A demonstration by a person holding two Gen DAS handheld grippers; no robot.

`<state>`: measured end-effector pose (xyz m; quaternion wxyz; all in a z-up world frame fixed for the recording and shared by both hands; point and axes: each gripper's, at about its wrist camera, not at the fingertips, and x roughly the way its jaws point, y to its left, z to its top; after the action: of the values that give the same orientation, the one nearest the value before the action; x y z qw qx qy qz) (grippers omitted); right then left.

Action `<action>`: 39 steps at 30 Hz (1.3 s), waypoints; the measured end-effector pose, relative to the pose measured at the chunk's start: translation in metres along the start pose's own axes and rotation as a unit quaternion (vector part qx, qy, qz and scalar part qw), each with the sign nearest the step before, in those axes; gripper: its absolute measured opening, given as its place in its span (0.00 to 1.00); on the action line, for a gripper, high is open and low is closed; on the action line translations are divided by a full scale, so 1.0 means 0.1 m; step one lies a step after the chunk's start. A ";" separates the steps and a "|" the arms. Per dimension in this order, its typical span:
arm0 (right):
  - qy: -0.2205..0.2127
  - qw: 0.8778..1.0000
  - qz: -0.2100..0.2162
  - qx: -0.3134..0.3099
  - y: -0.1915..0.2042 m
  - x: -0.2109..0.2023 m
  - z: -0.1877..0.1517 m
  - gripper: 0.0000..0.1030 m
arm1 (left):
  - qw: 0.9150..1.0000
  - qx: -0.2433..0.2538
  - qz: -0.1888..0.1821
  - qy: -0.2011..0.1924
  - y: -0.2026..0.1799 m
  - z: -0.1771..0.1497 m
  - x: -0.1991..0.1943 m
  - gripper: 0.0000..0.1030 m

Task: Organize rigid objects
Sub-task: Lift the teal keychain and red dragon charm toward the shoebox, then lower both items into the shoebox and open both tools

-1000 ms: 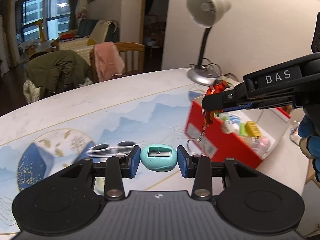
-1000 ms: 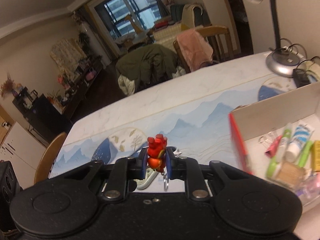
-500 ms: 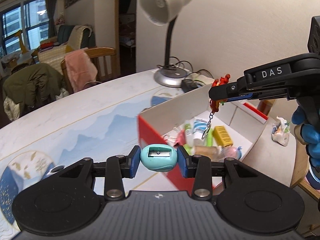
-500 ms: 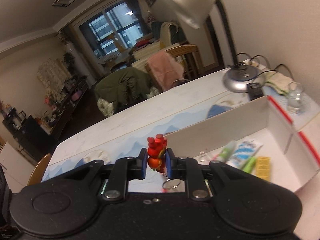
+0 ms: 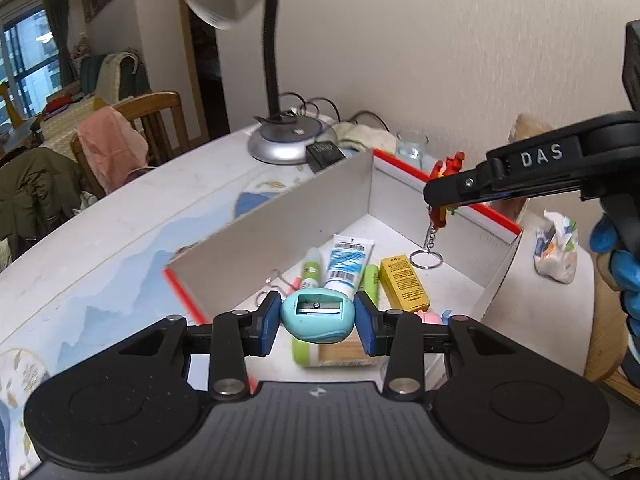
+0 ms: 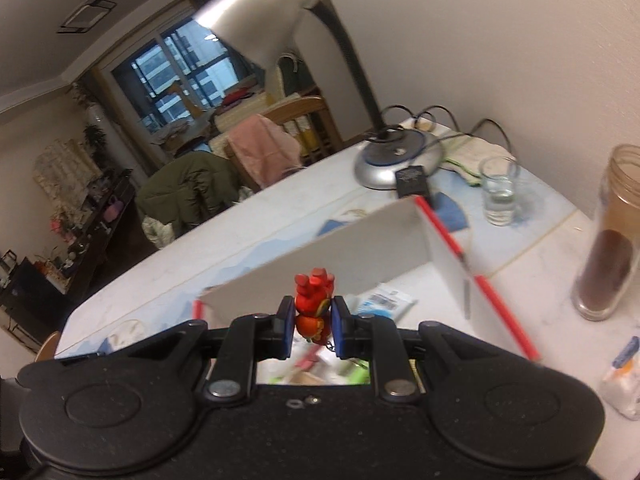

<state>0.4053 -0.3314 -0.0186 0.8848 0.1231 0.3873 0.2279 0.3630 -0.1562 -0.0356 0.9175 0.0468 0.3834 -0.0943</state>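
Presently we find the left gripper [image 5: 316, 316] clamped on one teal pencil sharpener [image 5: 317, 317], its blade slot facing up and its long axis running across from pad to pad. Directly below and beyond it lies the open box [image 5: 280, 220], white-walled with red edges, so the sharpener hangs over the box's near corner. We judge that a release here would drop it inside.

The right gripper [image 6: 310, 326] is pinched narrow on one red figurine keychain [image 6: 313, 300]; seen from the left wrist, its chain and single ring [image 5: 427, 258] dangle straight down over the box's far side. Both hands are above the box; neither is clearly nearer.

Inside the box we count one blue-and-white tube [image 5: 347, 264], one yellow carton [image 5: 404, 284], two green sticks at least, and a few small items too hidden to number. Beyond the box stand one desk lamp [image 5: 286, 144] and one drinking glass [image 6: 498, 190].
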 end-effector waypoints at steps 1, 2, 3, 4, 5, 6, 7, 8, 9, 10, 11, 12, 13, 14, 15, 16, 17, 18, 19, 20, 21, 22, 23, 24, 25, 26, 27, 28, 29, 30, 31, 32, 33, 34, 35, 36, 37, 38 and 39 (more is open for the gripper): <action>0.003 1.000 -0.004 0.002 -0.05 0.02 -0.01 0.17 | 1.000 0.002 -0.001 0.005 -0.02 0.01 0.07 0.37; 0.007 1.000 -0.005 0.004 -0.10 0.03 -0.02 0.17 | 1.000 0.004 0.000 0.010 -0.05 0.03 0.14 0.37; 0.010 1.000 -0.007 0.004 -0.15 0.05 -0.03 0.17 | 1.000 0.006 -0.002 0.014 -0.08 0.06 0.21 0.37; 0.012 1.000 -0.012 0.005 -0.19 0.07 -0.05 0.17 | 1.000 0.006 -0.004 0.018 -0.10 0.08 0.28 0.37; 0.016 1.000 -0.015 0.006 -0.24 0.07 -0.06 0.17 | 1.000 0.006 -0.007 0.024 -0.12 0.10 0.35 0.37; 0.021 1.000 -0.016 0.008 -0.28 0.09 -0.08 0.17 | 0.999 0.004 -0.012 0.030 -0.13 0.11 0.41 0.37; 0.025 0.999 -0.019 0.009 -0.32 0.12 -0.09 0.17 | 0.999 0.004 -0.015 0.037 -0.14 0.13 0.48 0.37; 0.031 0.999 -0.022 0.009 -0.35 0.13 -0.11 0.17 | 0.999 0.004 -0.017 0.044 -0.16 0.14 0.54 0.37; 0.036 0.999 -0.023 0.009 -0.37 0.16 -0.13 0.17 | 0.999 0.004 -0.018 0.051 -0.18 0.16 0.61 0.37; 0.041 0.999 -0.026 0.007 -0.39 0.18 -0.15 0.17 | 0.998 0.004 -0.020 0.057 -0.20 0.17 0.68 0.37; 0.047 0.998 -0.029 0.004 -0.41 0.20 -0.16 0.17 | 0.998 0.006 -0.021 0.063 -0.22 0.18 0.74 0.37; 0.053 0.998 -0.032 0.002 -0.42 0.23 -0.18 0.17 | 0.997 0.010 -0.022 0.068 -0.24 0.18 0.80 0.37; 0.057 0.998 -0.034 0.001 -0.43 0.25 -0.20 0.17 | 0.997 0.014 -0.023 0.072 -0.26 0.19 0.84 0.37; 0.062 0.998 -0.034 -0.001 -0.45 0.26 -0.22 0.17 | 0.997 0.017 -0.024 0.075 -0.28 0.20 0.89 0.37; 0.065 0.997 -0.034 -0.002 -0.46 0.28 -0.23 0.17 | 0.996 0.018 -0.026 0.080 -0.30 0.21 0.93 0.37; 0.068 0.997 -0.035 -0.001 -0.48 0.29 -0.24 0.17 | 0.996 0.021 -0.029 0.084 -0.32 0.22 0.96 0.37; 0.066 0.997 -0.032 -0.004 -0.48 0.29 -0.24 0.17 | 0.995 0.023 -0.032 0.088 -0.33 0.22 1.00 0.37; 0.069 0.997 -0.030 -0.005 -0.48 0.29 -0.24 0.17 | 0.995 0.025 -0.032 0.092 -0.34 0.23 1.04 0.37; 0.071 0.997 -0.030 -0.007 -0.47 0.30 -0.24 0.17 | 0.994 0.024 -0.032 0.098 -0.35 0.23 1.07 0.37; 0.073 0.997 -0.030 -0.009 -0.49 0.33 -0.23 0.17 | 0.994 0.021 -0.035 0.105 -0.34 0.23 1.11 0.37; 0.074 0.997 -0.031 -0.011 -0.50 0.35 -0.21 0.17 | 0.993 0.017 -0.037 0.111 -0.34 0.23 1.15 0.37; 0.076 0.997 -0.031 -0.010 -0.51 0.35 -0.21 0.17 | 0.993 0.016 -0.037 0.114 -0.33 0.23 1.18 0.37; 0.078 0.996 -0.031 -0.010 -0.51 0.36 -0.20 0.17 | 0.992 0.016 -0.035 0.118 -0.33 0.23 1.21 0.37; 0.079 0.996 -0.032 -0.009 -0.52 0.36 -0.20 0.17 | 0.992 0.016 -0.034 0.122 -0.33 0.23 1.23 0.37; 0.081 0.996 -0.034 -0.008 -0.53 0.37 -0.19 0.17 | 0.991 0.014 -0.033 0.126 -0.33 0.23 1.26 0.37; 0.083 0.996 -0.032 -0.006 -0.53 0.37 -0.18 0.17 | 0.991 0.014 -0.033 0.130 -0.32 0.22 1.28 0.37; 0.085 0.996 -0.032 -0.006 -0.53 0.37 -0.18 0.17 | 0.990 0.014 -0.034 0.134 -0.32 0.22 1.29 0.37; 0.088 0.996 -0.032 -0.007 -0.53 0.37 -0.18 0.18 | 0.990 0.013 -0.034 0.138 -0.32 0.21 1.31 0.38; 0.091 0.995 -0.032 -0.008 -0.53 0.38 -0.17 0.18 | 0.989 0.009 -0.034 0.142 -0.31 0.21 1.32 0.38; 0.093 0.995 -0.031 -0.009 -0.52 0.37 -0.17 0.18 | 0.989 0.006 -0.035 0.144 -0.31 0.20 1.33 0.38; 0.094 0.995 -0.030 -0.008 -0.53 0.38 -0.16 0.18 | 0.989 0.006 -0.037 0.146 -0.31 0.20 1.34 0.38; 0.095 0.995 -0.030 -0.006 -0.54 0.38 -0.15 0.19 | 0.988 0.007 -0.038 0.148 -0.31 0.20 1.35 0.38; 0.096 0.995 -0.029 -0.005 -0.54 0.38 -0.14 0.19 | 0.988 0.006 -0.037 0.150 -0.31 0.20 1.35 0.38; 0.098 0.995 -0.029 -0.004 -0.54 0.37 -0.14 0.19 | 0.988 0.004 -0.037 0.153 -0.30 0.19 1.36 0.38; 0.099 0.995 -0.031 -0.005 -0.53 0.36 -0.14 0.19 | 0.987 0.002 -0.037 0.154 -0.30 0.19 1.37 0.38; 0.098 0.995 -0.033 -0.006 -0.53 0.35 -0.14 0.21 | 0.987 0.001 -0.036 0.154 -0.29 0.19 1.37 0.38; 0.098 0.995 -0.034 -0.006 -0.53 0.34 -0.14 0.21 | 0.987 -0.001 -0.037 0.154 -0.29 0.19 1.36 0.38; 0.099 0.994 -0.036 -0.005 -0.53 0.33 -0.13 0.22 | 0.987 -0.002 -0.038 0.154 -0.28 0.18 1.36 0.38; 0.099 0.994 -0.038 -0.005 -0.53 0.33 -0.13 0.23 | 0.987 -0.003 -0.039 0.154 -0.28 0.18 1.35 0.38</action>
<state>0.4313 -0.3605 -0.0692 0.8507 0.0803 0.4765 0.2070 0.4629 -0.2049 -0.1195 0.8435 0.0430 0.5217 -0.1201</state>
